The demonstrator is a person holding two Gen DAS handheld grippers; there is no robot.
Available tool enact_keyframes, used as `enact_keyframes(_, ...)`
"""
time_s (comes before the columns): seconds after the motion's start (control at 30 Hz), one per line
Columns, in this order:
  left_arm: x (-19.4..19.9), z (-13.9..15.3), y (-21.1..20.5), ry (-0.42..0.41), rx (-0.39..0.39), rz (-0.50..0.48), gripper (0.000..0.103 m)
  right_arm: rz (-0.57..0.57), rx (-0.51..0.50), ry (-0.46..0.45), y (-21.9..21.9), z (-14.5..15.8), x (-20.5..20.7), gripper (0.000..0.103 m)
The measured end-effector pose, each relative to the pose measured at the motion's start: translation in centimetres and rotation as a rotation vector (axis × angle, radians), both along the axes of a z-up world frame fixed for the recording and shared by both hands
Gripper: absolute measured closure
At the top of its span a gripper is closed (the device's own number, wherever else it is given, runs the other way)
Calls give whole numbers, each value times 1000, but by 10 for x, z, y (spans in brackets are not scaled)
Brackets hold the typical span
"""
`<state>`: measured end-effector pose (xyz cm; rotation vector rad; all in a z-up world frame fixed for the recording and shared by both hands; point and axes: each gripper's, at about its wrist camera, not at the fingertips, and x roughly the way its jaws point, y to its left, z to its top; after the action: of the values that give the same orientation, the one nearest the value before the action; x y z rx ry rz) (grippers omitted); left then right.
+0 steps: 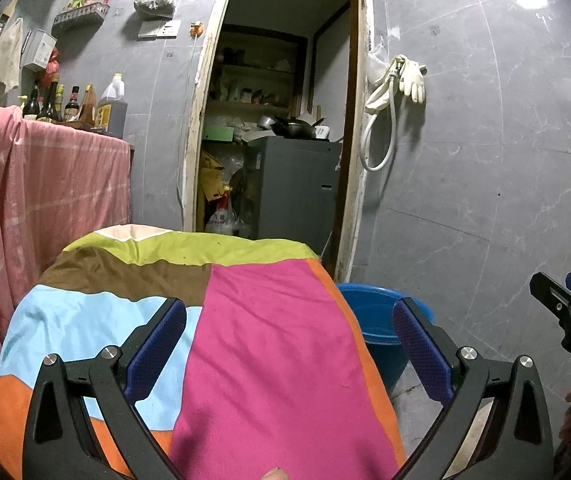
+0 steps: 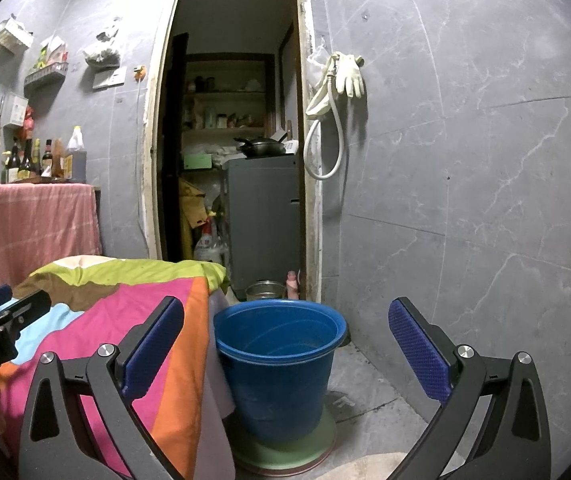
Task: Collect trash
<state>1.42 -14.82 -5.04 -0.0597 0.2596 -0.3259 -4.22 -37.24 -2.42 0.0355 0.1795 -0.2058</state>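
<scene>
A blue bucket (image 2: 279, 364) stands on the floor on a green lid, right of a table under a multicoloured cloth (image 1: 225, 340); I cannot see anything inside it. It also shows in the left wrist view (image 1: 377, 320), partly behind the table edge. My left gripper (image 1: 289, 344) is open and empty over the cloth. My right gripper (image 2: 285, 350) is open and empty, held in front of the bucket. I see no trash on the cloth. Each gripper shows at the edge of the other view: the right one (image 1: 565, 300), the left one (image 2: 9, 304).
A counter draped in pink cloth (image 2: 33, 220) with several bottles (image 2: 41, 160) stands at the left. A doorway (image 2: 229, 128) ahead opens on a storeroom with shelves and a grey appliance (image 2: 265, 220). White gloves and a hose (image 2: 341, 80) hang on the tiled wall. A metal bowl (image 2: 263, 290) lies behind the bucket.
</scene>
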Motion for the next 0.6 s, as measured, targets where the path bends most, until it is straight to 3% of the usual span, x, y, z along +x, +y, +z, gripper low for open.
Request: enact_keyframes(0.6,-1,-1,-1,3,-2,0,2,3,-3,0,-1,0,1,0)
